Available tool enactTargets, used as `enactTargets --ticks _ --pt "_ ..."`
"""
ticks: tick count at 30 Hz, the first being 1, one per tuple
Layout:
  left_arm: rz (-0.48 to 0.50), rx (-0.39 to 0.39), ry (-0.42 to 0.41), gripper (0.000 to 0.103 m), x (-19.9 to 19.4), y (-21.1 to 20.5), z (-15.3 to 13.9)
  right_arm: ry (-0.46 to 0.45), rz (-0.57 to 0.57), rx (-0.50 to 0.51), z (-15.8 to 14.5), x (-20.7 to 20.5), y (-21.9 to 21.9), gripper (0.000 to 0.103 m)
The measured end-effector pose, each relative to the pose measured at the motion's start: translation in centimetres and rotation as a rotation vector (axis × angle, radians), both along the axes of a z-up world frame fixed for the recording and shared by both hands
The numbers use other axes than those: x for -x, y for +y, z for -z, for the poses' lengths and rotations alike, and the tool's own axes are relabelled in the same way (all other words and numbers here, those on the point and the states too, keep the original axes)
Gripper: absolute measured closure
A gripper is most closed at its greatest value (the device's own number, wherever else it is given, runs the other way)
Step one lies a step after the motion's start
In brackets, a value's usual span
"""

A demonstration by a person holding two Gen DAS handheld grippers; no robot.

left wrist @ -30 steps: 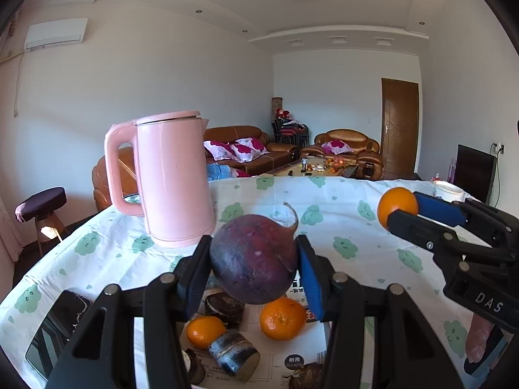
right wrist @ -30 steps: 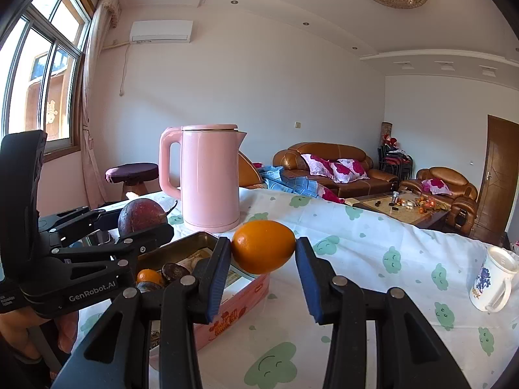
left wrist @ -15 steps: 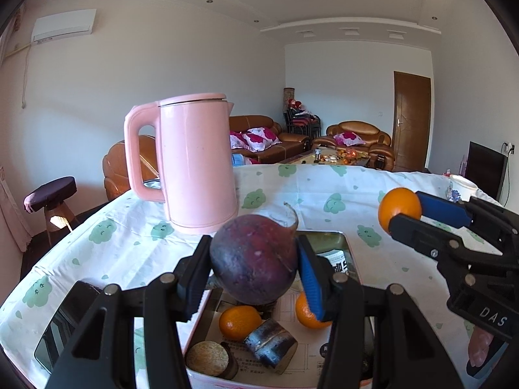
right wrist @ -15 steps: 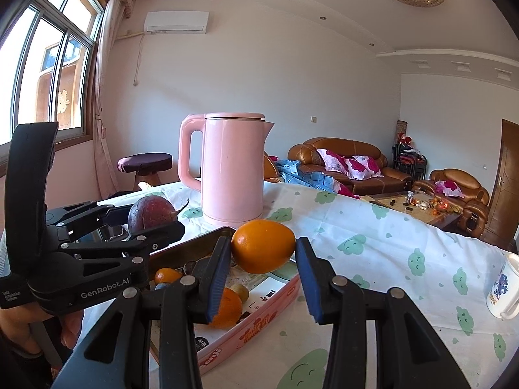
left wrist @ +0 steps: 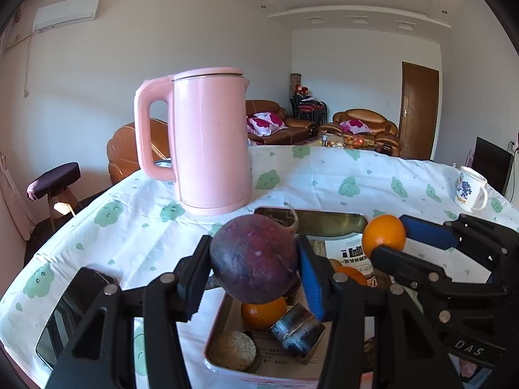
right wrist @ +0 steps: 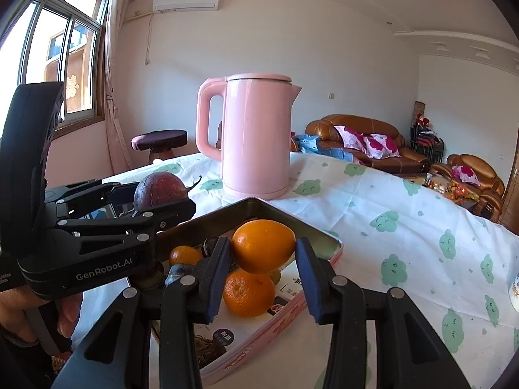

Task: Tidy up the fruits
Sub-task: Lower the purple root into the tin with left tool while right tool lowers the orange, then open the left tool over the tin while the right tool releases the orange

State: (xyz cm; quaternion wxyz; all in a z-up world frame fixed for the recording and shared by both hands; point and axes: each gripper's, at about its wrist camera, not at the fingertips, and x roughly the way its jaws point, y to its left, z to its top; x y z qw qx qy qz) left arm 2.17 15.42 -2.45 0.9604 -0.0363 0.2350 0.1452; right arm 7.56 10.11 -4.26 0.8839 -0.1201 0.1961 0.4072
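L gripper clamped on purple fruit, R gripper on orange, both over tin: lower into bare spots w/o bumping, then release.

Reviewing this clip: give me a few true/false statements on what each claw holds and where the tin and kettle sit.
1. The left claw grips a purple fruit. True.
2. The right claw is empty. False: it is shut on an orange.
3. The pink kettle lies on its side. False: it stands upright beyond the tin.
4. Both claws are above the tin. True.
5. The tin holds no fruit. False: a mandarin lies in it.
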Motion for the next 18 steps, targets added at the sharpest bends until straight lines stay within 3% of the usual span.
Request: enactTargets --ticks 11,18 --pt "0.022 0.009 0.093 0.050 -1.0 0.2 1.8 0.095 -0.041 0.089 2.0 -0.7 1.5 0.059" --pt "0.031 0.001 0.057 0.044 -0.1 -0.1 0.9 0.118 -0.063 0.096 2.2 -0.6 1.5 0.057"
